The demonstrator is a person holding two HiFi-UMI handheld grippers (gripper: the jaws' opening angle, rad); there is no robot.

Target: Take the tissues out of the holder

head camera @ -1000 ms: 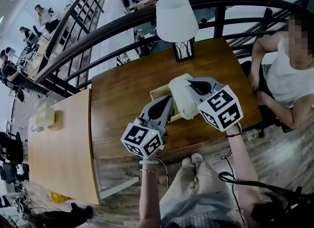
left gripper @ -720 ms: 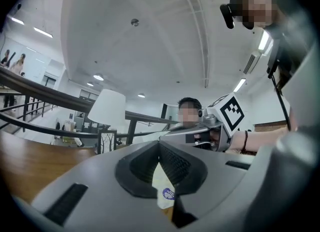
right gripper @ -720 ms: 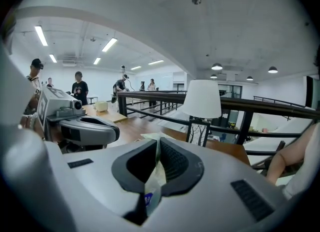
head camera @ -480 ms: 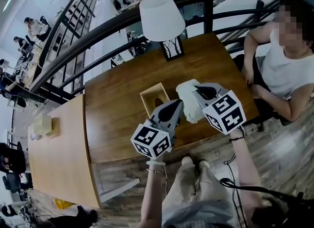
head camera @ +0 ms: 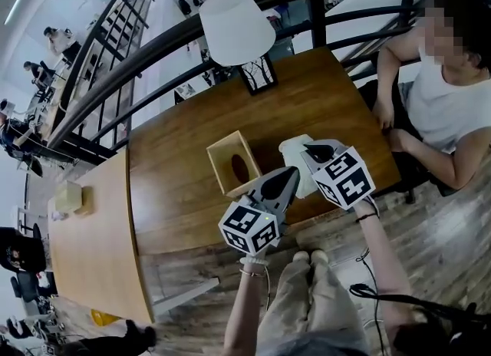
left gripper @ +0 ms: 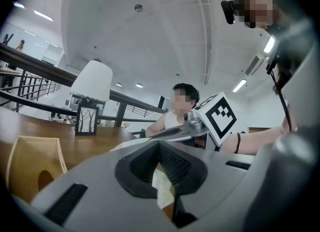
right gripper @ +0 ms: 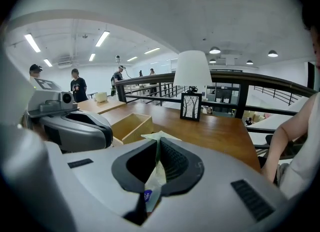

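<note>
Right gripper: fingers pressed onto the tissue pack. In the right gripper view the pale wrapper runs up between the two pads, with a folded corner poking out above the tips and a bit of blue print low in the gap. Firm pinch, no daylight between pad and wrapper.

Left gripper: fingers brought together. The left gripper view shows the pads meeting along one line at the tips. Some white shows in the slot lower down; cannot tell whether that is wrapper caught there or only the pack seen beyond. In the head view the tips lie just beside the pack's near-left edge.

Tissue pack: outside the holder, just to its right and over the front part of the table. Cannot tell whether it rests on the wood.

Holder: light wooden box, on the table, dark oval slot showing, no gripper touching it.

Lamp at the table's far edge by the railing. Seated person at the right end, forearm near the table corner.
</note>
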